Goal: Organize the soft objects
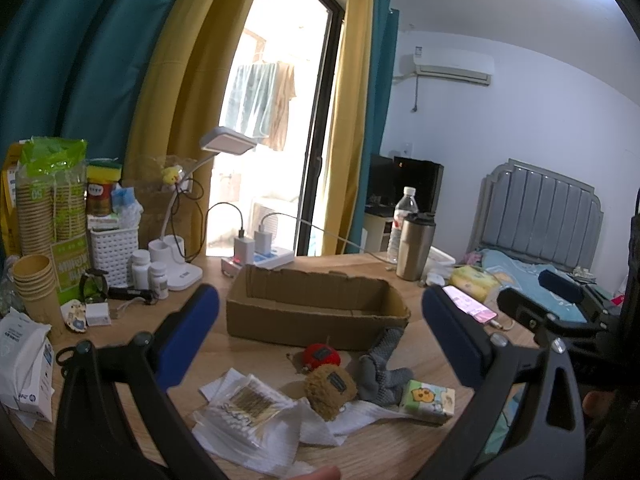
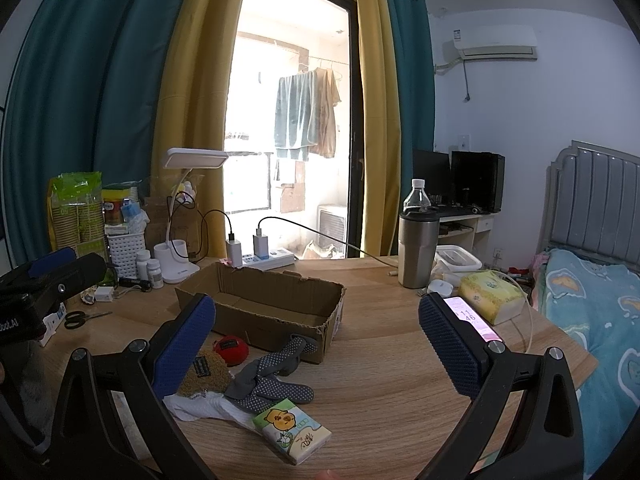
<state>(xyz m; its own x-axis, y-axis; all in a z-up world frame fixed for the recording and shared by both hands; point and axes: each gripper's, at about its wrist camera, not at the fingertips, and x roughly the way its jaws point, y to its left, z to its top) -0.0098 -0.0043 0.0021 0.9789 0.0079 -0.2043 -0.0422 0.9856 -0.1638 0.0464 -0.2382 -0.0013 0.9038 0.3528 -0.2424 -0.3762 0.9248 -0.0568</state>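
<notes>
Brown plush (image 1: 329, 390): on the table (image 2: 400, 380), before the cardboard box (image 1: 316, 306).
Grey glove (image 2: 272, 376): beside it.
Tissue pack (image 2: 292, 434): nearest.
Left gripper (image 1: 320, 336): spread wide, empty.
Right gripper (image 2: 316, 344): spread wide, empty.

Phone screen (image 2: 474, 317) showing "11 46", paper-cup sleeve (image 1: 52, 200) marked "50"

Blown-out doorway (image 2: 288, 120) backlight, fisheye warp

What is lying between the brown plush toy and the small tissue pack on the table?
The grey dotted glove lies between the brown plush toy and the small tissue pack, clearest in the right wrist view.
</notes>
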